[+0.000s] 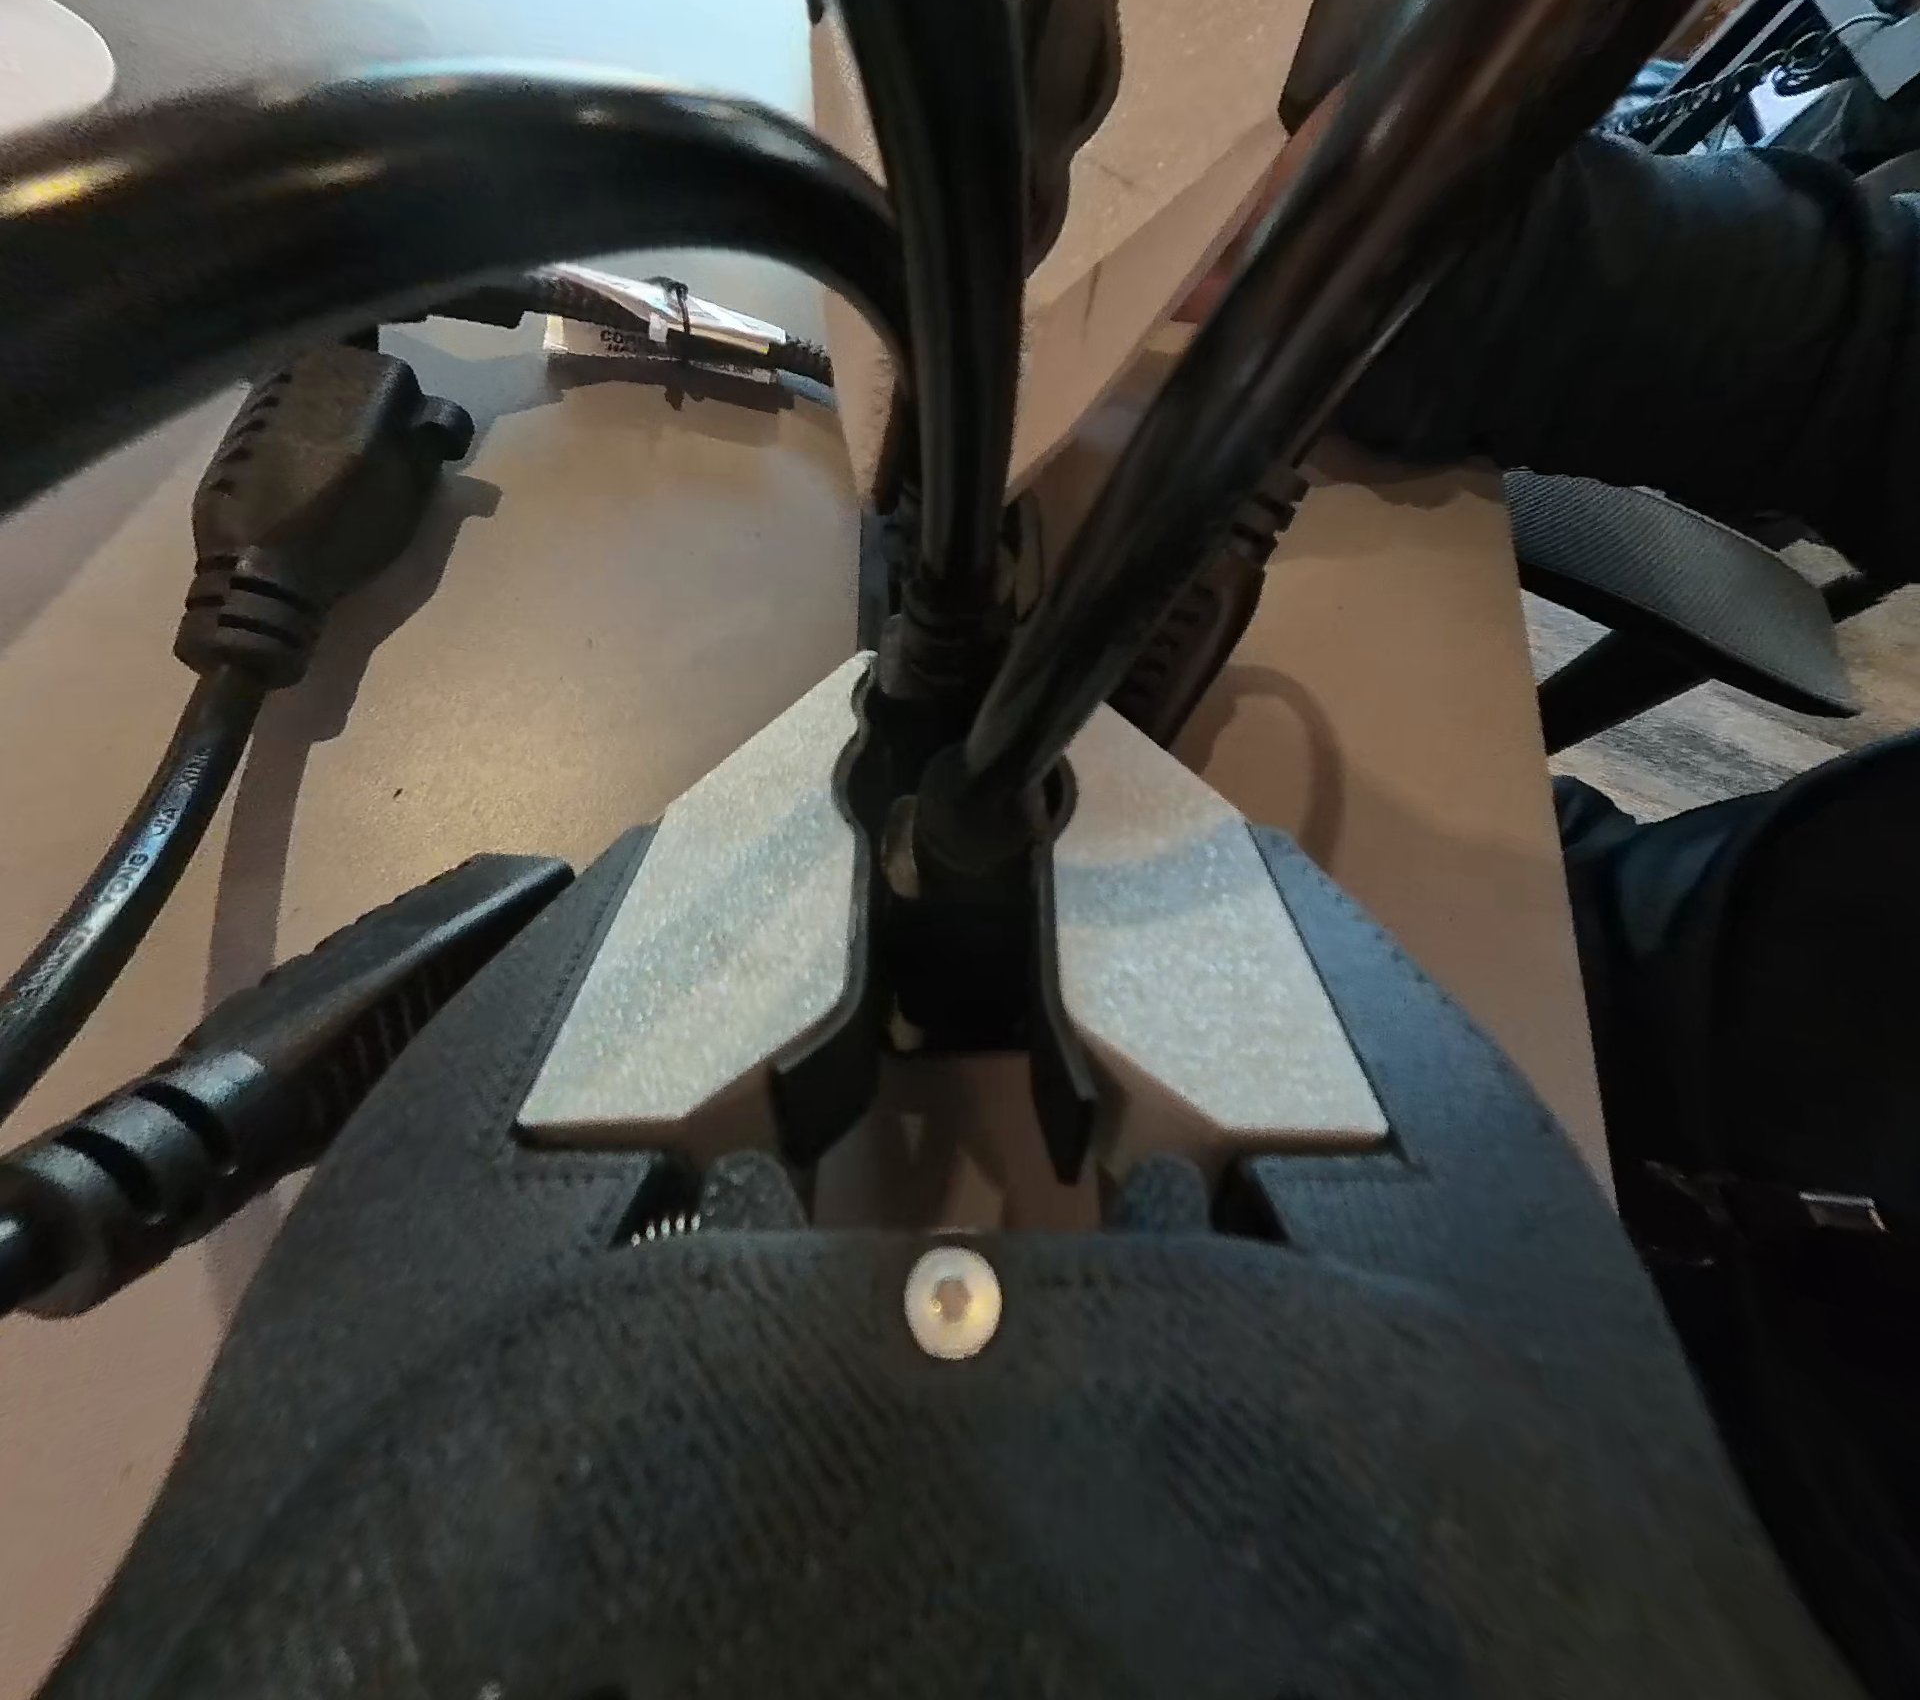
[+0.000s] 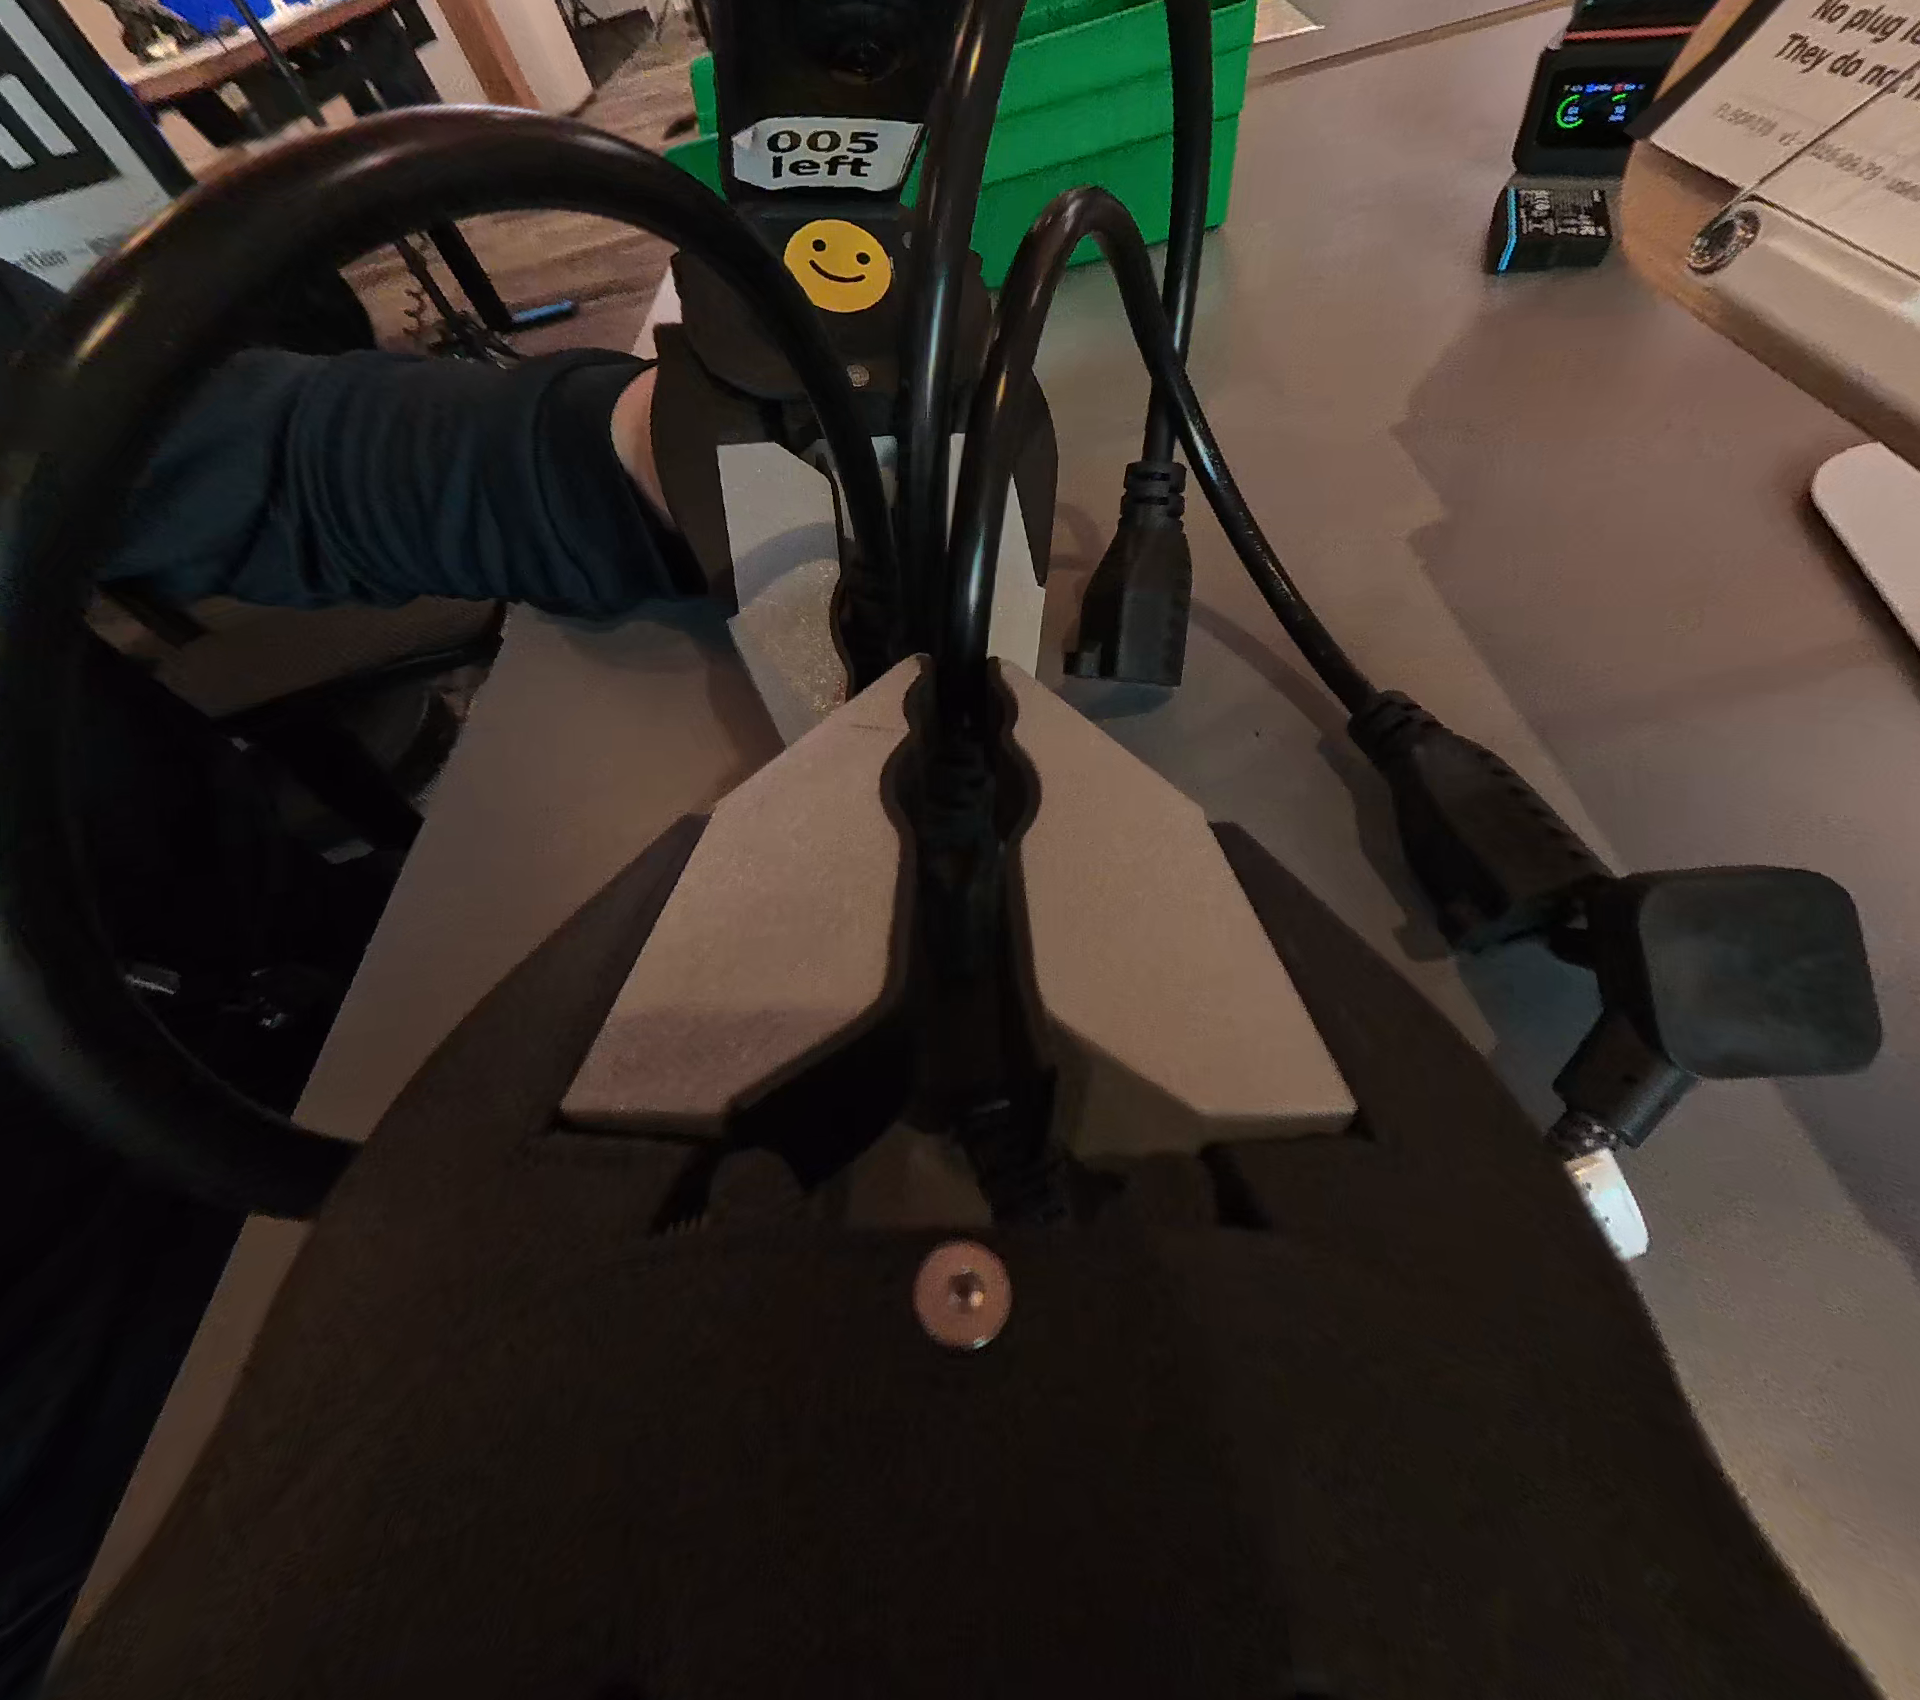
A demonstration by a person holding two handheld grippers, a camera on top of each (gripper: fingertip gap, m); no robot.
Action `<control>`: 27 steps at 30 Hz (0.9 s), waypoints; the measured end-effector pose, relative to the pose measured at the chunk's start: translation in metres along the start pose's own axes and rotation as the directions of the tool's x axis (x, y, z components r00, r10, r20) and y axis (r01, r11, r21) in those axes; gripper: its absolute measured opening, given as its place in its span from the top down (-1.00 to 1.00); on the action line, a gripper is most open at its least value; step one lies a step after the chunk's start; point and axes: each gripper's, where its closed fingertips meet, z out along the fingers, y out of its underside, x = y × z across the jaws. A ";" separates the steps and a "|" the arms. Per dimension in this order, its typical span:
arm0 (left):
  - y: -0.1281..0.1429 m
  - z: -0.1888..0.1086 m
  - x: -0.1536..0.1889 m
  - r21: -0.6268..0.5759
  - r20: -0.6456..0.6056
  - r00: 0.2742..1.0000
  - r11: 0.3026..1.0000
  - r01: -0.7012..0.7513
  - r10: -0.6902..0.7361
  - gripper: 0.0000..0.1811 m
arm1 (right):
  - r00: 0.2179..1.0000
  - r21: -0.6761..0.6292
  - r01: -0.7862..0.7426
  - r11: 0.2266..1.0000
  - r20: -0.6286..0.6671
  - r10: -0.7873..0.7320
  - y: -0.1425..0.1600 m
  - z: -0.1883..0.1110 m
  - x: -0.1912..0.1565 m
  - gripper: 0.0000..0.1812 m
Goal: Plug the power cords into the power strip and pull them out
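Note:
In the left wrist view my left gripper (image 1: 966,757) is shut on the black moulded end of a power cord (image 1: 935,642), low over the grey table (image 1: 623,611). Several black cords (image 1: 935,92) arch up from between its pads. In the right wrist view my right gripper (image 2: 958,694) is shut on another black cord end (image 2: 956,798). The two grippers face each other, tips close together. The left gripper's body (image 2: 842,40) stands right behind my right one. No power strip shows in either view; what lies between the tips is hidden.
Loose black cord connectors lie on the table (image 1: 301,487) (image 1: 343,975) (image 2: 1132,580) (image 2: 1475,840). A black square plug (image 2: 1756,975) on a braided cable lies at the right. Behind are a green bin (image 2: 1122,61), a small power unit with a lit display (image 2: 1579,112) and a board with paper (image 2: 1829,40). A sleeved arm (image 2: 395,476) comes in from the left. The tips of one gripper are about 5 cm away from the tips of the other. Both grippers' tips are roughly 15 cm from the black square plug (image 2: 1756,975).

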 end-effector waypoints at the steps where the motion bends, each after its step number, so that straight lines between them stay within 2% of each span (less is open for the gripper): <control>1: 0.000 0.000 0.000 0.001 0.000 1.000 1.000 0.000 0.000 0.73 | 1.000 -0.003 0.007 1.000 -0.007 -0.007 0.000 0.000 0.000 0.94; 10: 0.000 0.000 0.000 0.001 -0.005 1.000 1.000 0.006 -0.006 0.73 | 1.000 0.014 -0.014 1.000 0.006 0.014 0.000 0.000 0.001 0.94; 16: -0.002 0.000 -0.005 0.016 -0.020 0.996 0.996 0.085 -0.085 0.73 | 0.989 0.081 -0.145 0.986 0.039 0.142 -0.002 0.001 0.013 0.94; 19: -0.003 0.000 -0.006 0.019 -0.019 0.996 0.996 0.092 -0.092 0.73 | 0.992 0.075 -0.125 0.989 0.000 0.125 -0.002 0.002 0.015 0.94; 24: -0.003 0.001 -0.006 0.019 -0.008 0.996 0.996 0.089 -0.089 0.73 | 0.985 0.096 -0.168 0.981 0.047 0.164 -0.002 0.000 0.014 0.94; 27: -0.003 0.001 -0.006 0.017 -0.015 0.997 0.997 0.076 -0.076 0.72 | 0.990 0.086 -0.128 0.988 0.068 0.122 -0.002 -0.002 0.010 0.94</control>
